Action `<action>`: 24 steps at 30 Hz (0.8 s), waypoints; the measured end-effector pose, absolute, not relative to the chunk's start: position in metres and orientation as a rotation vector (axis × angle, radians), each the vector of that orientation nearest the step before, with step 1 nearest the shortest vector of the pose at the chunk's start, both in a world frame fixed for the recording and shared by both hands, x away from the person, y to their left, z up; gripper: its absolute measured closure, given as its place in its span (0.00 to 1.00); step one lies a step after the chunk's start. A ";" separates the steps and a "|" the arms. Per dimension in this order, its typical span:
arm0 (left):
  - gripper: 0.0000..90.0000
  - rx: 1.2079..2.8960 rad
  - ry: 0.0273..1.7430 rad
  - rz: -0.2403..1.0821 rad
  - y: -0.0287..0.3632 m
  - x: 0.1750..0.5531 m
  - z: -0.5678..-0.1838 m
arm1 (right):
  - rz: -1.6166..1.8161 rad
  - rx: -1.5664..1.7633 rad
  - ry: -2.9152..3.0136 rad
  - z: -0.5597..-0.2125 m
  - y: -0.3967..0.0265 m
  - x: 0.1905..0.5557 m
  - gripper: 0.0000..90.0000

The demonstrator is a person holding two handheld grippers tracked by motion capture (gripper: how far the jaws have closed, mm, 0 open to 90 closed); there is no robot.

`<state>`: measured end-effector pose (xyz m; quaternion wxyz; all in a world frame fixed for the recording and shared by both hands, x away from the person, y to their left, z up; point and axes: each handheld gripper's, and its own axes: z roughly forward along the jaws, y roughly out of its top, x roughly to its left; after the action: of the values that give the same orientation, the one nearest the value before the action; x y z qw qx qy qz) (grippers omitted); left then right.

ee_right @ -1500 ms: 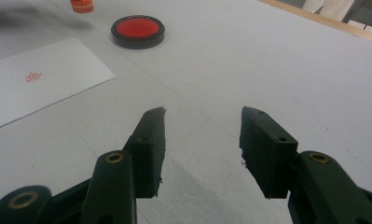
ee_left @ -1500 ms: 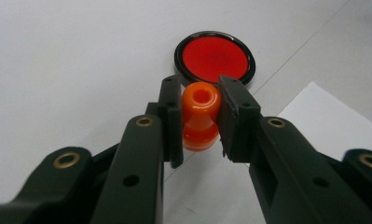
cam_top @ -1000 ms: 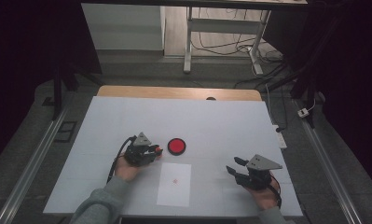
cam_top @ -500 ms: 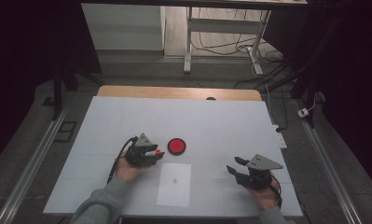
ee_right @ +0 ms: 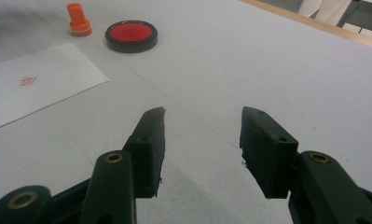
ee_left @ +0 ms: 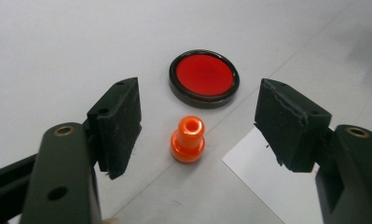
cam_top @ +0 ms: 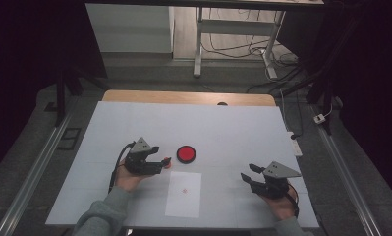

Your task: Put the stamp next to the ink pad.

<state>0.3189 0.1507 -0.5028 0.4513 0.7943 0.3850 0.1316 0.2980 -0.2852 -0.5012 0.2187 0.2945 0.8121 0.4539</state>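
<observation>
barely anything has moved since the earlier frame, both hands sit about where they were. left gripper (ee_left: 197, 126) has its jaws wide apart and empty, either side of the small orange plastic stamp (ee_left: 188, 139) standing upright on the white table (cam_top: 233, 128), just near of the round red ink pad (ee_left: 204, 77). right gripper (ee_right: 202, 144) gapes empty too. stamp looks light, rigid, a bit slick; i'd pinch its narrow neck.

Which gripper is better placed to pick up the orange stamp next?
Left. The left gripper has its jaws open either side of the upright orange stamp, beside the red ink pad. The right gripper sits far off, past the paper sheet.
</observation>
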 end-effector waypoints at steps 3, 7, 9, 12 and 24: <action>0.35 1.972 0.936 0.322 0.154 0.313 -0.499 | 1.263 0.818 2.242 -0.502 -0.287 0.299 0.55; 0.35 1.965 0.916 0.313 0.158 0.307 -0.495 | 1.259 0.822 2.240 -0.502 -0.289 0.298 0.55; 0.35 1.967 0.912 0.314 0.160 0.305 -0.494 | 1.262 0.821 2.236 -0.501 -0.289 0.297 0.55; 0.35 1.965 0.910 0.316 0.163 0.302 -0.493 | 1.258 0.825 2.234 -0.501 -0.290 0.297 0.55; 0.35 1.985 0.885 0.320 0.188 0.278 -0.494 | 1.250 0.798 2.242 -0.501 -0.291 0.297 0.54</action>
<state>0.2777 0.1881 -0.4935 0.4551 0.8046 0.3586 0.1298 0.2965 -0.2914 -0.5013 0.2251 0.2891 0.8127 0.4531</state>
